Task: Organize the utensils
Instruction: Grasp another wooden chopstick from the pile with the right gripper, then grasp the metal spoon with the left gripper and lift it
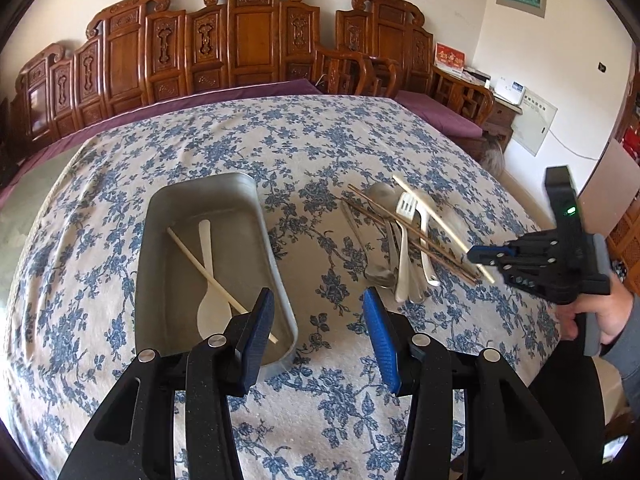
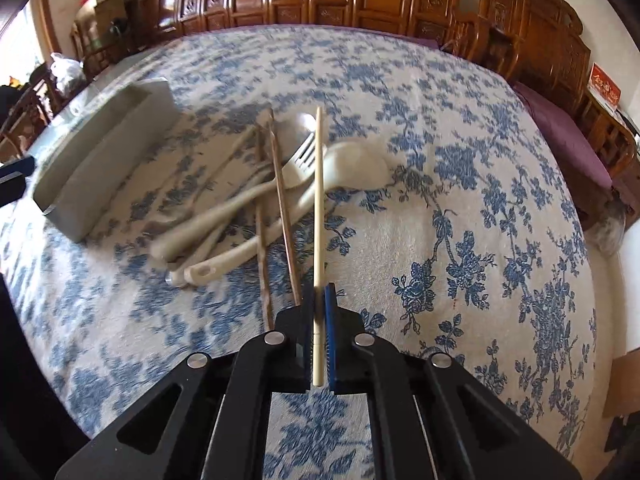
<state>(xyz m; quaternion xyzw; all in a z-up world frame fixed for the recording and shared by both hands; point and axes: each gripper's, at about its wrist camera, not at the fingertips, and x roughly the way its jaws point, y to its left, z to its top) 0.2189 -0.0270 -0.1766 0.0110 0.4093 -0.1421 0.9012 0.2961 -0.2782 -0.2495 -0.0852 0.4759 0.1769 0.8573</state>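
A home; carved wooden chairs (image 1: 256, 36) behind a floral tablecloth (image 1: 280, 136).

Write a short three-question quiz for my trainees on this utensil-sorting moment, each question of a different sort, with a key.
1. True or false: the right gripper is shut on a pale chopstick.
2. What lies in the metal tray? A) two forks B) a white spoon and a chopstick C) nothing
3. Fill in: the left gripper holds ____.

Key: 1 true; 2 B; 3 nothing, its jaws stand open.
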